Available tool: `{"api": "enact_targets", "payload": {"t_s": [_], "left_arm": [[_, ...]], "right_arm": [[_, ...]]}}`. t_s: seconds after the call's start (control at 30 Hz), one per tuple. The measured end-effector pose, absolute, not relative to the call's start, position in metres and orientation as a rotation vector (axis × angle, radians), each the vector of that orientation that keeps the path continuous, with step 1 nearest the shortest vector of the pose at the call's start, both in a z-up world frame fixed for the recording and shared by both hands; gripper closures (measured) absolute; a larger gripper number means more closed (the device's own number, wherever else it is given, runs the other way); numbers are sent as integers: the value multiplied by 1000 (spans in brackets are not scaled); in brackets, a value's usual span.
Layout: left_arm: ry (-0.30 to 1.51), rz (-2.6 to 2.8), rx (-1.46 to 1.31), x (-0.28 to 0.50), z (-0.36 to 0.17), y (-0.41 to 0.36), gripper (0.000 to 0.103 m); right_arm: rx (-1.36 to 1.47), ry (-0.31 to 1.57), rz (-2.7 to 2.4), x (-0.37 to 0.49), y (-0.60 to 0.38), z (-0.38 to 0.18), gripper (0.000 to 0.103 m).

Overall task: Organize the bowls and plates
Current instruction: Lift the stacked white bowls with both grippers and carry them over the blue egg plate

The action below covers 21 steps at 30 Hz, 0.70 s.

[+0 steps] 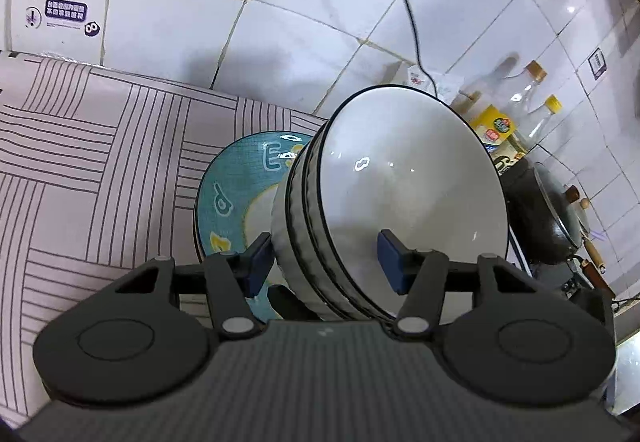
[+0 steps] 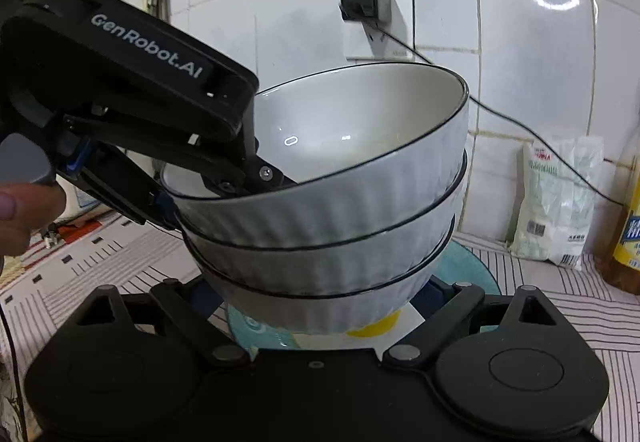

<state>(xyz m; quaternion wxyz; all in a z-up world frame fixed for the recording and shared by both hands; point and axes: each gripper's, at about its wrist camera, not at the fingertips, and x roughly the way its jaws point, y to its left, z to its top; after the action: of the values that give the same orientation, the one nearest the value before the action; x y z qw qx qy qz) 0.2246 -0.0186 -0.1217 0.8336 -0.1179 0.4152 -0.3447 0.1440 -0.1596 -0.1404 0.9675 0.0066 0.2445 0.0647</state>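
Holding: one stack of three white ribbed bowls (image 2: 328, 202), nested, black-edged rims, tilted, lifted clear of the counter (image 1: 80, 170).

Your left tongs (image 1: 326, 262): clamped over the near rim of the stack, one blue pad inside the top bowl, the other against the outer wall. In the right wrist view they enter from 10 o'clock.

Your right tongs (image 2: 320, 298): the fingers reach in to either side of the lowest bowl's base; the tips are hidden behind it, so you cannot tell whether they press on it or stand apart.

Beneath the stack: one teal patterned plate (image 1: 232, 194), at 9 o'clock of the bowls in the left wrist view; whether it lies on the counter or rides with the stack cannot be told.

Bystanders: bottles (image 1: 528, 102) and a dark pot (image 1: 544, 218) at 3 o'clock in the left wrist view; a white bag (image 2: 560, 198) against the tiled wall.

Progress, as judged: bowls already gathered into one nest, so sorting is largely done. Outstanding for you: setting the stack down at its place and settling the plate. No other loose dishes show.
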Motion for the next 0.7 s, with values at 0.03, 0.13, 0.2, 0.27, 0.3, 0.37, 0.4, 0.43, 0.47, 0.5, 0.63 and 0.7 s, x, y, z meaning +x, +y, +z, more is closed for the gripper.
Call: {"api": "enact_targets", "payload": {"t_s": [0.03, 0.13, 0.2, 0.27, 0.3, 0.37, 0.4, 0.43, 0.47, 0.5, 0.63, 0.7], "left_arm": [[875, -730, -254, 226, -125, -19, 48], [869, -714, -297, 233, -137, -21, 47], [882, -701, -318, 238, -142, -23, 47], [894, -695, -322, 243, -145, -26, 47], [899, -693, -315, 244, -146, -28, 47], [896, -694, -297, 246, -148, -31, 47], [893, -693, -293, 246, -150, -32, 47], [891, -691, -293, 246, -150, -32, 47], [889, -689, -295, 247, -151, -33, 47], [890, -687, -301, 247, -153, -33, 47], [899, -677, -305, 249, -158, -35, 47], [902, -676, -315, 249, -158, -35, 47]], "right_arm": [[13, 502, 128, 147, -160, -143, 7], [8, 511, 119, 154, -162, -152, 7], [-2, 515, 113, 158, -161, -156, 7], [0, 525, 115, 162, -163, -161, 7], [12, 535, 115, 164, -165, -162, 7], [31, 550, 114, 168, -167, -166, 8], [28, 552, 110, 168, -167, -168, 8], [27, 556, 108, 169, -168, -170, 8], [28, 558, 108, 170, -168, -171, 8], [26, 558, 108, 171, -169, -172, 8], [2, 576, 101, 172, -167, -177, 8], [-6, 585, 101, 173, -168, -179, 8]]}}
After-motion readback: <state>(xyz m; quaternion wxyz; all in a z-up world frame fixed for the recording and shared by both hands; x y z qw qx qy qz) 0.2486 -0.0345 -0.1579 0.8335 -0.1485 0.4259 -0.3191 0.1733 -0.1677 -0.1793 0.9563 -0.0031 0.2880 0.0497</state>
